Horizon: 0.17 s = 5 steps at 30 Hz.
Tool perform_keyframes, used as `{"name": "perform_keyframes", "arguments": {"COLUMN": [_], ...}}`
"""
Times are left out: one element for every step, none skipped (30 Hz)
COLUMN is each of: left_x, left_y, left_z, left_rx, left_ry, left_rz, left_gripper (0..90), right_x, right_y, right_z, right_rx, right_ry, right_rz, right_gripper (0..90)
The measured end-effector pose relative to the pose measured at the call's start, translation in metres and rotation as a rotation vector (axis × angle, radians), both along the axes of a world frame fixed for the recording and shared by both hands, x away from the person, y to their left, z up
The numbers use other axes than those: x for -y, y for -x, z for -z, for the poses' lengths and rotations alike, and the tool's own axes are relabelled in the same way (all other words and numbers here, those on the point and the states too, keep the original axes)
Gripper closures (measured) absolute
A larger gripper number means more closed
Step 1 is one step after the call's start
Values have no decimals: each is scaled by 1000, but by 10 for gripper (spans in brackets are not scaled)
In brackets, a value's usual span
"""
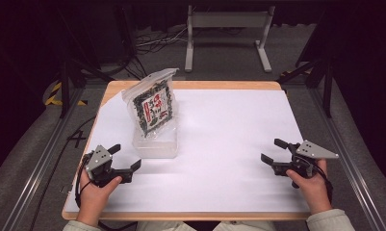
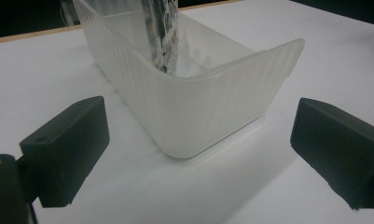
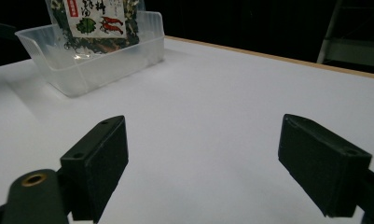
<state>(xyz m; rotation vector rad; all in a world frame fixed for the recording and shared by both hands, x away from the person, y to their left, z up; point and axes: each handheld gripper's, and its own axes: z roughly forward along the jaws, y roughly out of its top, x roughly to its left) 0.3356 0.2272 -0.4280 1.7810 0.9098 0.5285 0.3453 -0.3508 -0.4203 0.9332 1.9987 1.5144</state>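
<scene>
Plainly laid out: white rectangular sheet covering a light wooden table (image 1: 190, 85), wood showing along the far and near edges. Left of centre, toward the far half, a shallow translucent frosted plastic tub (image 1: 155, 146) sitting flat on the white surface. Standing in the tub and leaning toward the far side, a clear plastic packet of dark dried contents (image 1: 152, 103) with a white label bearing red and green print; top of the packet rising well above the tub rim.

Left gripper (image 1: 124, 157) near the front left corner of the sheet, held in the person's left hand (image 1: 96, 188), jaws spread wide and gripping nothing, pointed toward the tub and just short of its near corner. Seen along the left gripper (image 2: 198, 154) itself: two black blocky jaws far apart, the tub's rounded ribbed corner (image 2: 203, 112) between and a little beyond them, not touching either; lower edge of the packet (image 2: 163, 42) visible inside the tub.

Right gripper (image 1: 273, 150) near the front right edge, in the right hand (image 1: 312, 185), grey three-cornered plate on top, jaws likewise wide apart and empty, aimed leftward across the bare sheet, well apart from the tub. Along the right gripper (image 3: 201, 161): bare white surface between the jaws, tub (image 3: 82, 70) and packet label (image 3: 93, 16) far off at upper left.

Beyond the table, grey floor, cables and a pale metal frame (image 1: 226, 29).
</scene>
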Motion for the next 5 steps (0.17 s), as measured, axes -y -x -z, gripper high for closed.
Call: {"name": "perform_keyframes", "arguments": {"left_x": [0, -1, -1, -2, -2], "left_y": [0, 1, 1, 1, 1], "left_z": [0, -1, -1, -1, -2], "left_rx": [1, 3, 7, 7, 6], "left_ry": [0, 2, 9, 14, 15], "left_rz": [-1, -9, -16, -19, -22], "left_gripper": [53, 53, 52, 54, 54], "right_x": [0, 0, 0, 0, 0], "right_y": [0, 0, 0, 0, 0], "right_z": [0, 0, 0, 0, 0], "right_rx": [8, 10, 8, 4, 3], "right_ry": [1, 3, 0, 0, 1], "right_rz": [2, 3, 3, 4, 3], "right_gripper": [161, 160, 158, 155, 154]}}
